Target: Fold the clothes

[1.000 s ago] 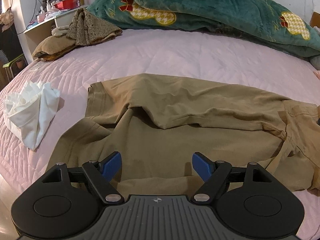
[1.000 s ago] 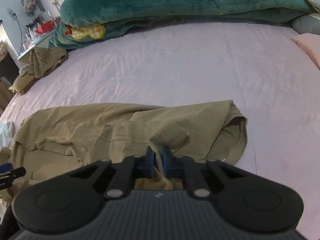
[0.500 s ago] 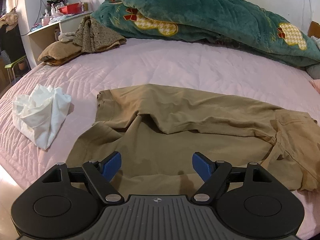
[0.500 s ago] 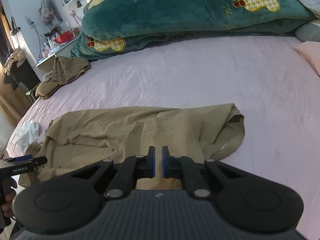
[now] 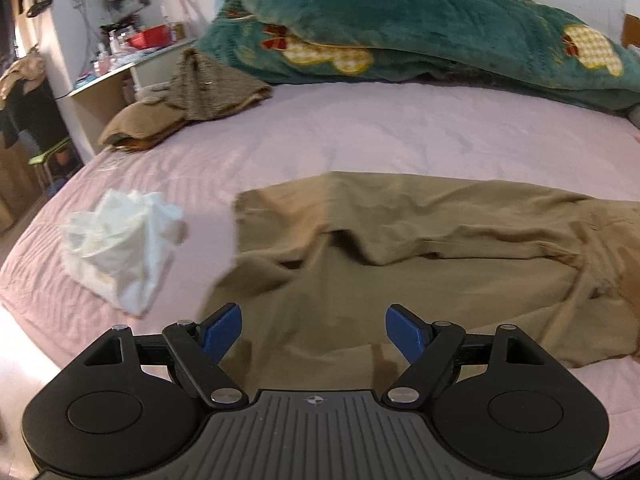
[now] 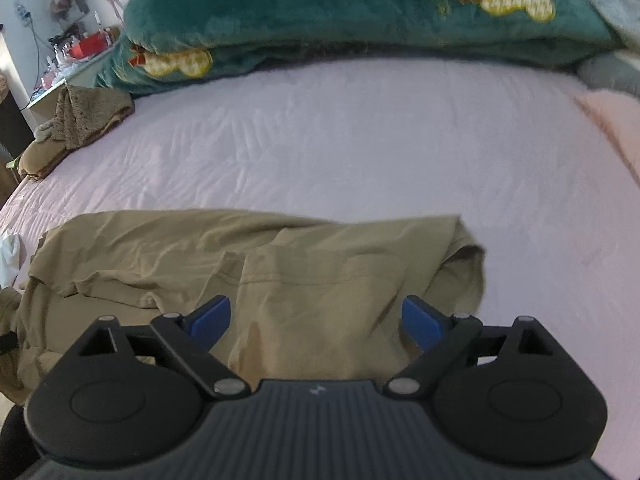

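A khaki garment (image 5: 420,256) lies spread and partly folded on the pink bedspread (image 5: 360,136). In the left wrist view my left gripper (image 5: 314,330) hovers over the garment's near edge, open, with nothing between its blue pads. The right wrist view shows the same garment (image 6: 280,268) from its other end, a folded flap lying on top. My right gripper (image 6: 316,318) is above that end with its jaws opening wide; no cloth is pinched between the pads.
A crumpled white cloth (image 5: 120,240) lies on the bed left of the garment. Brown clothes (image 5: 188,100) are piled at the far left corner by a cluttered desk (image 5: 116,60). A green quilt (image 5: 420,28) runs along the far side, a pink pillow (image 6: 608,120) at right.
My right gripper was shut on a fold of the khaki garment, let it drop, and now stands wide open. The left gripper drew back and up a little, still open.
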Demonstrator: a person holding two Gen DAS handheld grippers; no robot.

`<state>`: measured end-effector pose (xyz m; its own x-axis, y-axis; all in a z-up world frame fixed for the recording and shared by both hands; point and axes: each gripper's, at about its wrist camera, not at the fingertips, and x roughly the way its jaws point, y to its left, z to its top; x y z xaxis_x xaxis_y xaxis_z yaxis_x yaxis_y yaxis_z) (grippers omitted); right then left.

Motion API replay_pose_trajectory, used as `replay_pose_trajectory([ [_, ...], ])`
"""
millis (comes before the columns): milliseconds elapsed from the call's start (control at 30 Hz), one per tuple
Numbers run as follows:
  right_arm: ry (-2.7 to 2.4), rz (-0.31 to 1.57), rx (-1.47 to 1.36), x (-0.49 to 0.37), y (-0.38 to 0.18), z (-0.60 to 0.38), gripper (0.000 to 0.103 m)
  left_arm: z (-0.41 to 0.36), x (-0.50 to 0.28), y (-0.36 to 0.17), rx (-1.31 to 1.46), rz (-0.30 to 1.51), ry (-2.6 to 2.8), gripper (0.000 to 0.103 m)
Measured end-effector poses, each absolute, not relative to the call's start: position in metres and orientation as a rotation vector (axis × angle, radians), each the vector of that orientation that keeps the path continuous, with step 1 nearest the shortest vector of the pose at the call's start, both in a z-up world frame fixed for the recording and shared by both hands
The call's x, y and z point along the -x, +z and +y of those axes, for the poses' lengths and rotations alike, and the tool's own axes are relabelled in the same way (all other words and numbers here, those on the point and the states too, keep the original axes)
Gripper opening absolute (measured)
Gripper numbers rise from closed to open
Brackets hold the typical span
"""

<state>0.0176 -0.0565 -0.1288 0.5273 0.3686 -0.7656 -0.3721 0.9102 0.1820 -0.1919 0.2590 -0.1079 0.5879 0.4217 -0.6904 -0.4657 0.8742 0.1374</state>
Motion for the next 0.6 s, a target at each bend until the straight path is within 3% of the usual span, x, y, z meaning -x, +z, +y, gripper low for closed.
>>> replay_pose_trajectory([
  [33,0.462,0.911,0.003,-0.017,-0.131,-0.055,0.087,0.265,0.194,-0.109,0.068,0.794,0.521,0.081],
  [67,0.483,0.906,0.004,-0.015,-0.132,-0.053,0.070,0.271,0.195,-0.111,0.077,0.800,0.521,0.081],
  [100,0.504,0.900,0.004,-0.014,-0.134,-0.051,0.040,0.276,0.196,-0.113,0.086,0.807,0.520,0.081],
  [167,0.533,0.891,0.003,-0.011,-0.136,-0.050,0.015,0.285,0.196,-0.118,0.119,0.809,0.501,0.079],
  [200,0.547,0.883,0.001,-0.008,-0.135,-0.051,0.012,0.289,0.195,-0.121,0.145,0.812,0.485,0.076],
  [300,0.577,0.857,0.004,0.002,-0.129,-0.056,0.006,0.296,0.195,-0.131,0.201,0.827,0.458,0.047],
  [433,0.597,0.829,-0.002,0.011,-0.116,-0.061,0.004,0.296,0.199,-0.140,0.207,0.839,0.443,0.028],
  [600,0.659,0.807,0.023,0.033,-0.098,-0.059,0.004,0.296,0.207,-0.135,0.223,0.830,0.431,0.022],
])
